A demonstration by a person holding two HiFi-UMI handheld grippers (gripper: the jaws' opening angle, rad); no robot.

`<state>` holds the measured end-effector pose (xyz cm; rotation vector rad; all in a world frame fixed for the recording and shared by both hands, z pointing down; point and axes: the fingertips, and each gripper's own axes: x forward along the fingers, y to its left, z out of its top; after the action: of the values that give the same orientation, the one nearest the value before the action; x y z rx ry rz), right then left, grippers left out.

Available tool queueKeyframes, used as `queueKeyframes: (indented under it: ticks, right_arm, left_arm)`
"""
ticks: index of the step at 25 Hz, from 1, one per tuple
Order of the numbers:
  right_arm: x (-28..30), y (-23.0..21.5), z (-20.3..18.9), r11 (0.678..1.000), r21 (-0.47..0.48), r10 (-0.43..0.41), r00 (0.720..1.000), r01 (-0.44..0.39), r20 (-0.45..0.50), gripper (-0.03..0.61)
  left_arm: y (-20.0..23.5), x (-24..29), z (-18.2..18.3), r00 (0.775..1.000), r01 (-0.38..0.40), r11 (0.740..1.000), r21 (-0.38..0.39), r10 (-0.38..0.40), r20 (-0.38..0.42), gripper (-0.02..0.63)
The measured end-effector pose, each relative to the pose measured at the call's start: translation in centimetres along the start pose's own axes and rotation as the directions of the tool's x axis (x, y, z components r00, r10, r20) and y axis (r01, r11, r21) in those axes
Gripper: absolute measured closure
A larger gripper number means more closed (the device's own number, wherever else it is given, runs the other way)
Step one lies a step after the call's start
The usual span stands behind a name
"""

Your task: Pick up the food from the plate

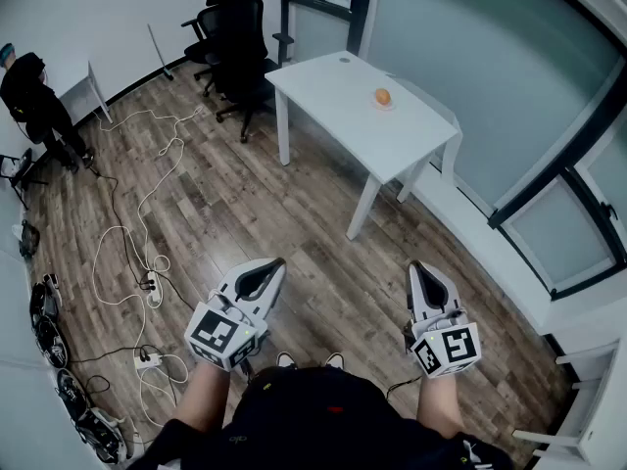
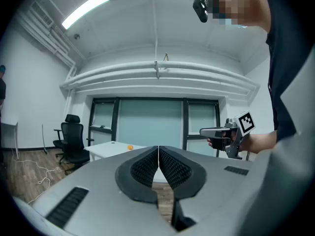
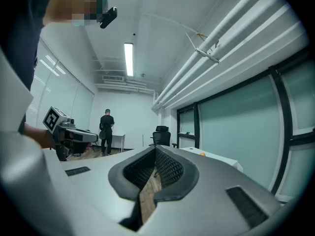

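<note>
An orange piece of food (image 1: 382,97) lies on a small clear plate on the white table (image 1: 343,86) across the room, far ahead of both grippers. It shows as a small orange dot (image 2: 130,147) in the left gripper view and at the table's edge (image 3: 202,154) in the right gripper view. My left gripper (image 1: 265,270) and right gripper (image 1: 422,272) are held side by side at waist height over the wooden floor. Both have their jaws shut with nothing between them, as seen on the left gripper (image 2: 158,150) and the right gripper (image 3: 155,150).
Black office chairs (image 1: 235,27) stand behind the table's left end. Cables (image 1: 147,204) and a power strip (image 1: 154,287) lie on the floor at the left. A person in black (image 1: 34,96) stands by a small white desk (image 1: 83,81). A glass wall (image 1: 509,76) runs along the right.
</note>
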<state>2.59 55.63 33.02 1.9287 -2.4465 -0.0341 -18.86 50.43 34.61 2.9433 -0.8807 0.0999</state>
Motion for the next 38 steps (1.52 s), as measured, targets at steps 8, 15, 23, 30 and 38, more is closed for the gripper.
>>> queueKeyframes:
  ticks: [8,15,23,30,38]
  right_arm:
    - [2.2,1.5,-0.6,1.000,-0.016,0.020,1.000,-0.020,-0.017,0.554]
    - [3.5,3.1,0.2,0.999,0.020,0.038,0.999,-0.039,0.038,0.552]
    - [6.1,7.6,-0.5,0.996,-0.003,0.085,0.996,-0.085,0.001,0.554]
    - [9.3,12.1,-1.1,0.984,-0.040,0.172,0.985,-0.173,-0.033,0.552]
    - [15.2,15.1,-1.0,0.960,-0.052,0.274,0.961,-0.276,-0.038,0.552]
  left_arm:
    - [1.9,-0.7,-0.6,1.000,-0.005,1.000,-0.012,0.006,0.008,0.591]
    - [3.5,-2.5,-1.0,0.999,-0.028,0.999,-0.021,0.028,0.024,0.591]
    - [6.8,-6.2,-3.0,0.997,-0.079,0.996,-0.041,0.080,0.018,0.591]
    - [10.3,-10.0,-5.3,0.988,-0.150,0.984,-0.095,0.153,0.026,0.591]
    - [14.4,-11.2,-5.7,0.974,-0.221,0.968,-0.117,0.226,0.030,0.591]
